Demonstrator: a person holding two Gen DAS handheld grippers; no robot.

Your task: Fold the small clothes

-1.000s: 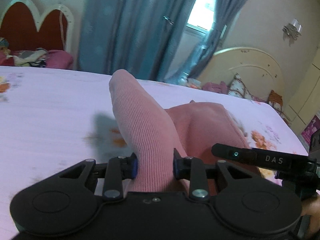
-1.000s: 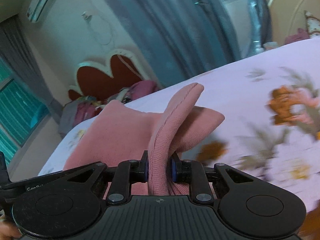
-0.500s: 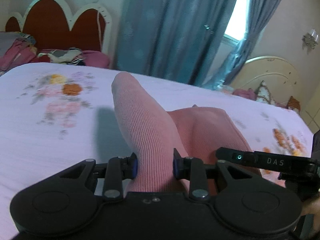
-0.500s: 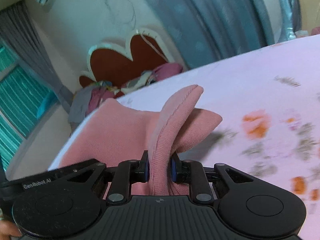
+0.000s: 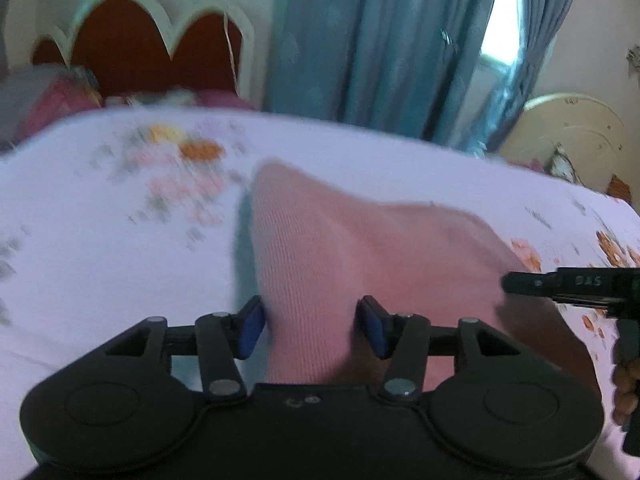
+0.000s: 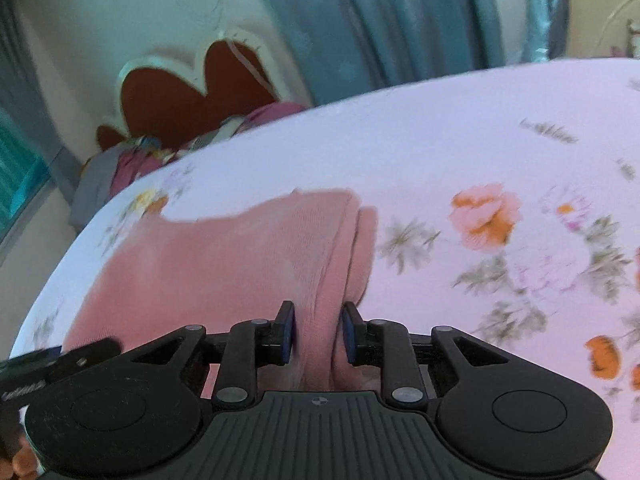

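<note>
The left gripper point(image 5: 311, 327) has its blue-padded fingers point(image 5: 251, 329) spread apart around the pink ribbed knit garment point(image 5: 360, 248). The right gripper point(image 6: 316, 332) also stands parted beside a fold. The garment lies on the floral pale-lilac bedsheet point(image 6: 500, 152).

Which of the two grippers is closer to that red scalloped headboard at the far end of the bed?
Left, as far as I can judge. The left gripper faces the headboard nearly straight across the bed; from the right gripper it sits smaller, off to the left. Both straddle the pink garment.
</note>
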